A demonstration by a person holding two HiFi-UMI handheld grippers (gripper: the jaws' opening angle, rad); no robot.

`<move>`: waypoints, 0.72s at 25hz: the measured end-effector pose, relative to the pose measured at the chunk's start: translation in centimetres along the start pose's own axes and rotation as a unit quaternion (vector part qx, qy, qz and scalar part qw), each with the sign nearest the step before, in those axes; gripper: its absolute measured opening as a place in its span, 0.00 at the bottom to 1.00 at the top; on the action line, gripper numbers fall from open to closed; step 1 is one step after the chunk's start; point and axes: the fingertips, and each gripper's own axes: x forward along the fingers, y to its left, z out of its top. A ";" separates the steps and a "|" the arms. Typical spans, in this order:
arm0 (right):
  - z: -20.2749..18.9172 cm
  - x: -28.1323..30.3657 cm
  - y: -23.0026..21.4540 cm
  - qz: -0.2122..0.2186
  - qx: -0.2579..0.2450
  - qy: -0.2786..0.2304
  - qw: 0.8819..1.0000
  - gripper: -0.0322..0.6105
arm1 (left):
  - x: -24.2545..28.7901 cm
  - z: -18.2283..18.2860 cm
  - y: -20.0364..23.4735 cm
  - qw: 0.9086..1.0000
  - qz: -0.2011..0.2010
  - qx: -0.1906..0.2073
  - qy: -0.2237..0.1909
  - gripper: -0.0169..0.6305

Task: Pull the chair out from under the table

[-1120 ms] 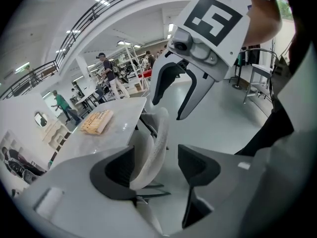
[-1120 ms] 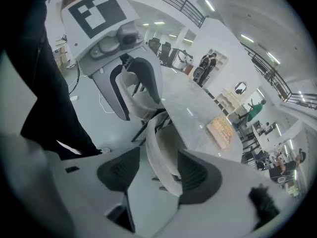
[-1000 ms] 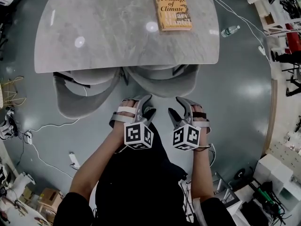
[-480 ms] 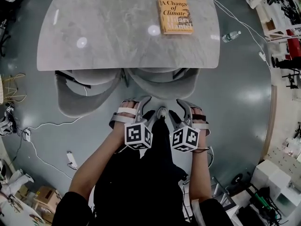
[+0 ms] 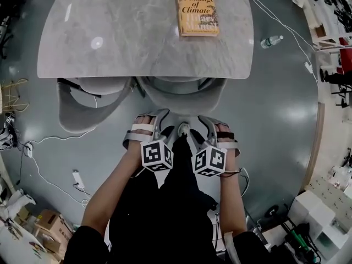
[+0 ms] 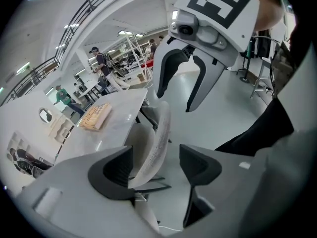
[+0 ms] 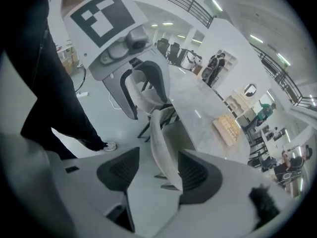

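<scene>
The grey shell chair (image 5: 181, 95) sits tucked under the near edge of the grey marble table (image 5: 110, 32). Both grippers hang over its curved back. In the head view my left gripper (image 5: 166, 126) and right gripper (image 5: 199, 128) stand side by side just short of the rim. In the left gripper view the chair back (image 6: 156, 143) runs between the dark pads (image 6: 116, 170). The left gripper (image 6: 157, 167) is open and its jaws have just been opening. In the right gripper view the chair back (image 7: 163, 152) lies between the jaws, close to one pad (image 7: 195, 172), and the right gripper (image 7: 156, 171) is open.
A second grey chair (image 5: 82, 111) stands under the table at the left. An orange book (image 5: 198, 14) lies on the tabletop. A bottle (image 5: 273, 39) and cables (image 5: 49, 142) lie on the floor. My shoe (image 5: 184, 130) shows between the grippers. Boxes (image 5: 49, 224) stand at the lower left.
Both grippers have moved forward and down toward the chair back. A shoe has come into view between them.
</scene>
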 end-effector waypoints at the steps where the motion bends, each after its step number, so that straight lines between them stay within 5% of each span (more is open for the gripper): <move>1: -0.4 0.1 0.0 0.003 0.000 0.001 1.000 0.43 | 0.3 0.0 -0.1 1.000 0.000 0.002 0.004 0.50; 18: -3.3 3.0 0.1 0.017 -0.037 0.001 0.999 0.43 | 3.7 0.0 -0.9 0.999 0.014 0.018 0.034 0.51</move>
